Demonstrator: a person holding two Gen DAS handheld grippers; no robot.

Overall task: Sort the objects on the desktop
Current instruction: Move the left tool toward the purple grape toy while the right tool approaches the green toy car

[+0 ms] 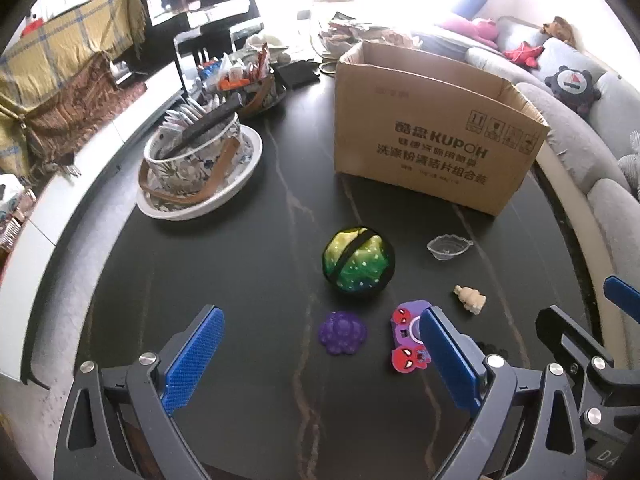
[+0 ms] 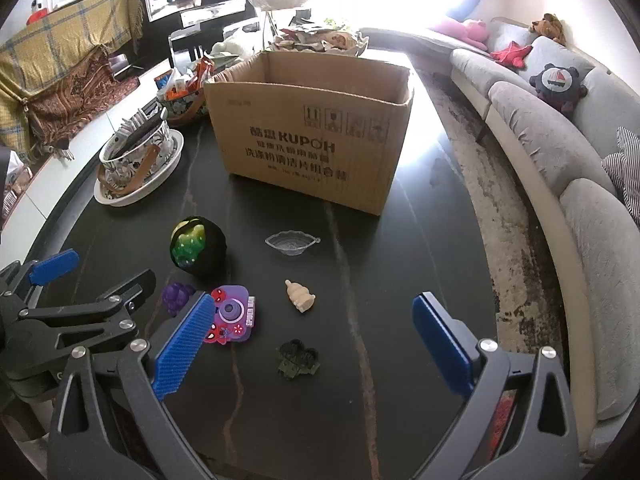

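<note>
Small items lie on a dark round table [image 1: 248, 280] before an open cardboard box [image 1: 432, 136] [image 2: 312, 136]: a green-black ball [image 1: 359, 264] [image 2: 198, 246], a purple grape toy [image 1: 342, 333] [image 2: 177, 296], a purple camera toy [image 1: 408, 336] [image 2: 232, 314], a beige figurine [image 1: 471, 299] [image 2: 300, 296], a clear leaf dish [image 1: 449, 246] [image 2: 291, 242] and a dark green piece [image 2: 298, 360]. My left gripper [image 1: 316, 364] is open and empty above the grape toy. My right gripper [image 2: 310, 346] is open and empty above the dark green piece.
A patterned pot on a white plate [image 1: 200, 160] [image 2: 138, 160] stands at the left. A basket of packets [image 1: 248, 80] sits behind it. A grey sofa [image 2: 560, 140] curves along the right. The right gripper shows at the edge of the left view [image 1: 580, 344].
</note>
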